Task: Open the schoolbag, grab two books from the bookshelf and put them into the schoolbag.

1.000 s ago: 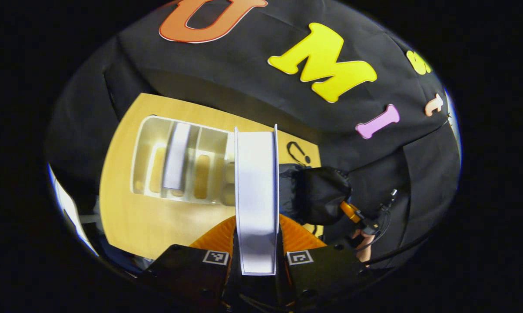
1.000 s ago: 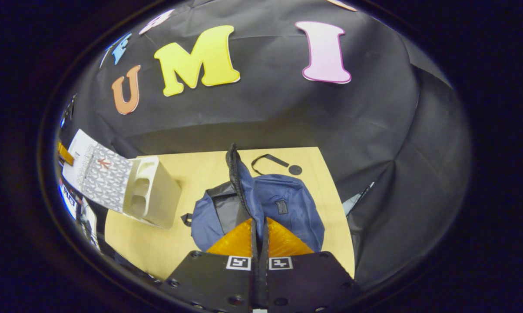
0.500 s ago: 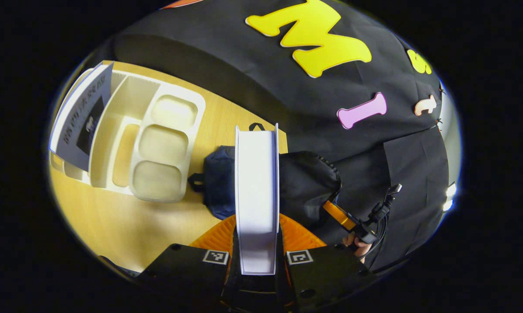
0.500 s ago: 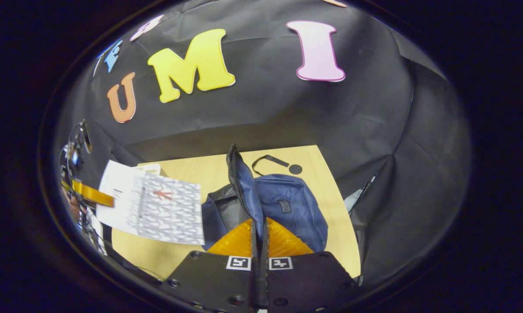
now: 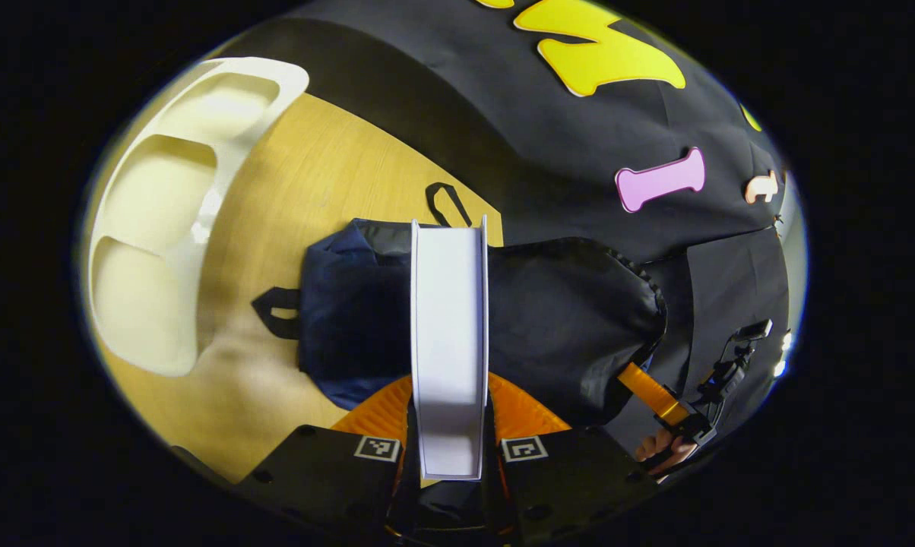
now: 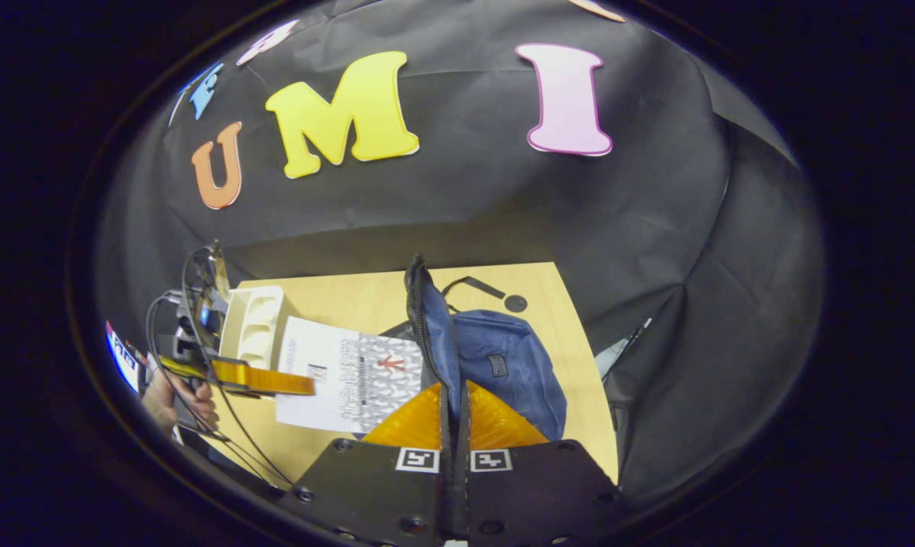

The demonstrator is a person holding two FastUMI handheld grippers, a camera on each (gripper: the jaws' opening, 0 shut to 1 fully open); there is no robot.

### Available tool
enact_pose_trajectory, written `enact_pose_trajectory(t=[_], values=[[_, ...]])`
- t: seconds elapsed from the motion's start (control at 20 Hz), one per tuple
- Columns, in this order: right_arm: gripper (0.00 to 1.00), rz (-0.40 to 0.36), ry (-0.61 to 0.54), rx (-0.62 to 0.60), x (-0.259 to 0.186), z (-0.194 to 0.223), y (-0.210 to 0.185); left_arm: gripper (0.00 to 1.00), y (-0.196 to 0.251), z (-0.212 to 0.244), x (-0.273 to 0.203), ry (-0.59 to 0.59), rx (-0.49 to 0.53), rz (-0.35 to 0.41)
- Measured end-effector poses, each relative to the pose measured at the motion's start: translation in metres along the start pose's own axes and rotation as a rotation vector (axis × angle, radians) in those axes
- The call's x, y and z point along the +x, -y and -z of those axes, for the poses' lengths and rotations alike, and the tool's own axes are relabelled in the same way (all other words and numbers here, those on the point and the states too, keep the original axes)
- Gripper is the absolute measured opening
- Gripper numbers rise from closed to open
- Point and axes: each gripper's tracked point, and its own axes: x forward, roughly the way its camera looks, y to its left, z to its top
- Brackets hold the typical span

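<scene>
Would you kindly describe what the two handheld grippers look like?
Each has a black housing carrying two square black-and-white markers, seen behind the left gripper and the right gripper. Black cables trail from the left one where it appears in the right gripper view.

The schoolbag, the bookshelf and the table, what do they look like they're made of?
Schoolbag: thin navy woven fabric, probably nylon or polyester; it folds and sags, with a zipper along the lifted edge.
Bookshelf: cream moulded plastic, likely; smooth, slightly glossy, with rounded cut-outs.
Table: light wood-look top with faint grain, matte; solid wood or laminate can't be told.
</scene>
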Motion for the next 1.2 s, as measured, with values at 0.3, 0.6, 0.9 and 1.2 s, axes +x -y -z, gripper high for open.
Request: enact_pose_trajectory(t=[0.3, 0.6, 0.9, 1.2], values=[[0.00, -0.004, -0.004, -0.022, -0.003, -0.007, -0.014, 0.35, -0.009, 0.003, 0.058, -0.019, -0.072, 0.081], [0.00, 0.000, -0.012, -0.025, -0.004, -0.004, -0.019, 0.35, -0.008, 0.006, 0.099, -0.065, -0.069, 0.124], [0.00, -0.009, -0.017, -0.010, 0.000, 0.000, -0.026, 0.79, -0.081, 0.010, 0.118, -0.130, 0.052, -0.258], [0.00, -0.014, -0.021, -0.013, 0.004, 0.004, -0.033, 0.71, -0.096, -0.029, 0.071, -0.048, 0.232, -0.503]])
